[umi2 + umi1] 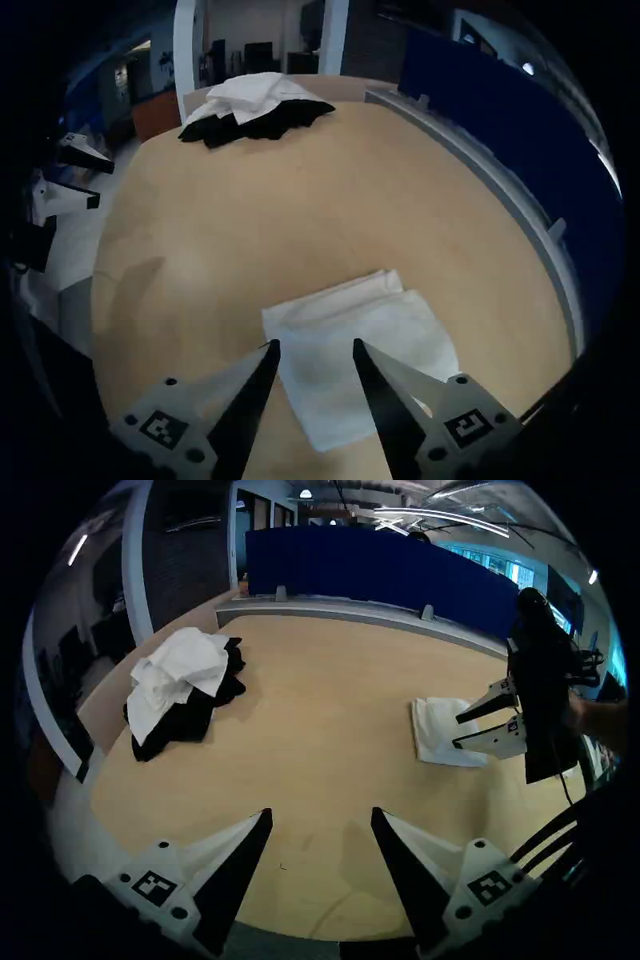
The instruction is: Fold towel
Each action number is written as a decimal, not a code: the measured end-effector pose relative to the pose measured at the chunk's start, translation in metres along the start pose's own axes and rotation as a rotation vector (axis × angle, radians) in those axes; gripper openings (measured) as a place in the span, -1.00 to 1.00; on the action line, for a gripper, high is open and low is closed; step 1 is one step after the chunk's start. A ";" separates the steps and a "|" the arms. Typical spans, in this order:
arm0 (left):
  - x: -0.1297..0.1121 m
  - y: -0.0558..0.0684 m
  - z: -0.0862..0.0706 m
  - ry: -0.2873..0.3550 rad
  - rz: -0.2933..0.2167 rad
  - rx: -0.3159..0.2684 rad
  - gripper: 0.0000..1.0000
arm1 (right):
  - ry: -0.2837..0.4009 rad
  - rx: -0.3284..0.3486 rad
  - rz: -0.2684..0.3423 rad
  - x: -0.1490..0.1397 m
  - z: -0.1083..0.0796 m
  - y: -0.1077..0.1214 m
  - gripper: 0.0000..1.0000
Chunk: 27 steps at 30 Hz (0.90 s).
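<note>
Right claw (314, 352): fingers apart, nothing between them; poised over the near edge of the folded towel (384, 336), tips to either side of its left-hand corner; whether they touch the cloth cannot be told; in the left gripper view the same claw (460, 730) hangs just at the towel's right edge, open, carried by a hand (596, 720).

Left claw (320, 816): fingers wide apart, empty; over bare worktop (336, 696), well apart from the towel (436, 728); seen far off at the edge of the right gripper view (102, 186), also open.

Towel: white; lies flat on the worktop (280, 208) as a compact rectangle; layered edges show along its far side, so it appears doubled over more than once.

Pile of cloths (180, 688): white pieces heaped on black, crumpled, at the far corner of the worktop; also in the right gripper view (256, 100).

Surround: blue partition (376, 560) behind the worktop.

Progress, as judged: this towel's folding looks finished or within a last smoothing; both claws are free; the heap is unfolded, so any further pieces are yet to be taken.
</note>
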State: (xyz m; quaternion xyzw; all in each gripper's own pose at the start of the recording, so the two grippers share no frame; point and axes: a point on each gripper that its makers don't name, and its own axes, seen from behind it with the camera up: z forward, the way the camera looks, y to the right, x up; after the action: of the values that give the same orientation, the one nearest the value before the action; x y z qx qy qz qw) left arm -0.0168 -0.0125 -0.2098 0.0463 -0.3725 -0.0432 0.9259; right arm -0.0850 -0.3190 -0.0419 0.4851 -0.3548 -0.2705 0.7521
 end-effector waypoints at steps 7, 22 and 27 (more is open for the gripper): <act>0.002 0.004 -0.001 0.003 0.005 -0.003 0.83 | 0.002 -0.009 0.010 -0.005 -0.005 0.003 0.40; 0.007 0.008 -0.001 0.009 0.011 -0.010 0.83 | -0.051 -0.056 0.103 -0.064 -0.027 0.002 0.40; 0.009 0.011 0.000 0.009 0.018 -0.016 0.83 | -0.070 -0.067 0.142 -0.083 -0.032 -0.002 0.40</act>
State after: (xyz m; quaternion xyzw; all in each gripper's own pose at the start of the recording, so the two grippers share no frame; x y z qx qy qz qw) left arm -0.0102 -0.0027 -0.2024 0.0358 -0.3684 -0.0376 0.9282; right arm -0.1094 -0.2401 -0.0750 0.4237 -0.4049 -0.2452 0.7723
